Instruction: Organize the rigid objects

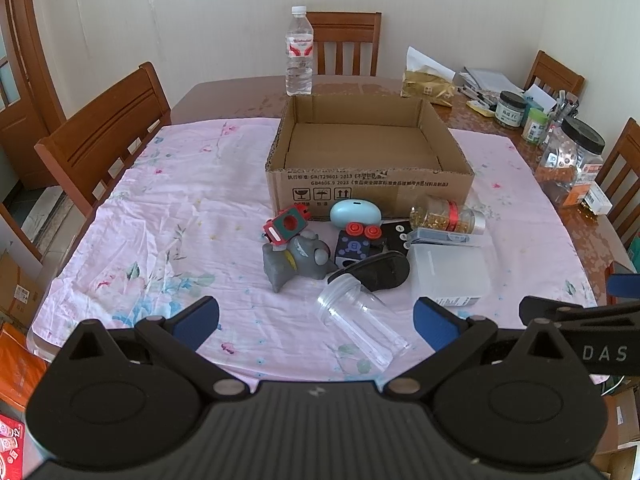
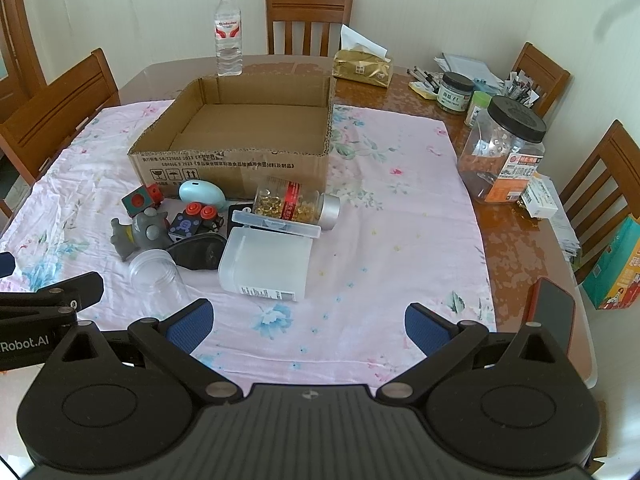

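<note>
Both our grippers, left gripper [image 1: 316, 322] and right gripper [image 2: 308, 322], spread wide, grasping nothing; we hover over table's near edge. Cardboard box [image 1: 370, 184] mid-table, toys [image 1: 298, 256] clustered against its near wall.

A cardboard box [image 1: 370, 160] is sitting on the tablecloth [image 1: 180, 208], a water bottle [image 1: 299, 52] standing behind it, toys and jars lying clustered just before it.

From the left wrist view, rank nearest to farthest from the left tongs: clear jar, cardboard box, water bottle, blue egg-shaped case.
1. Clear jar, lying on its side just ahead of the left tongs.
2. Blue egg-shaped case, against the box front.
3. Cardboard box, mid-table.
4. Water bottle, upright behind the box.
</note>
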`<state>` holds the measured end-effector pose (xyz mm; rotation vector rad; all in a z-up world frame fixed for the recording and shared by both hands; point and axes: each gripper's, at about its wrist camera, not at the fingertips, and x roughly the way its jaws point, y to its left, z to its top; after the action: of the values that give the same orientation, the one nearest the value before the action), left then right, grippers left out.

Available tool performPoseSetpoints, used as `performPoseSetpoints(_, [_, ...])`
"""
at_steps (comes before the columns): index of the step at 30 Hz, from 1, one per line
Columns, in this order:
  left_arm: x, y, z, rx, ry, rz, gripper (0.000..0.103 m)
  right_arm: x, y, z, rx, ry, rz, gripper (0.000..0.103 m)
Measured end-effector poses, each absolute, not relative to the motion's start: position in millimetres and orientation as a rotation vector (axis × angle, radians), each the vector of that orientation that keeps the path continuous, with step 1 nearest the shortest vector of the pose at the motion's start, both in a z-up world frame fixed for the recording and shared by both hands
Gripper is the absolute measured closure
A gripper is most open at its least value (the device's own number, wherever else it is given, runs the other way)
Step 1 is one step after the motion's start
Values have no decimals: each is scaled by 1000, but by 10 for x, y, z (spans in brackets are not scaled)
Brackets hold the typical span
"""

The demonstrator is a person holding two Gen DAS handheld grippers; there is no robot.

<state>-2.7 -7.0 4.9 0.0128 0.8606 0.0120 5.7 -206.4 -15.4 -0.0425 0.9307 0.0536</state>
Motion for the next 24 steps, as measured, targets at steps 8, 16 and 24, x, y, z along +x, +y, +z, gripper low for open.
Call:
performPoseSetpoints(8, [-18,-83,89,11,860,11,0,72,-2065,-150,-43,931,55,0])
performPoseSetpoints(16, [-2,-102,113,8,859,10,0,79,-2076,-150,-41,930,56,0])
performPoseSetpoints(24, [31,-82,100,8,858,6,0,113,-2052,-160,-46,927,59,0])
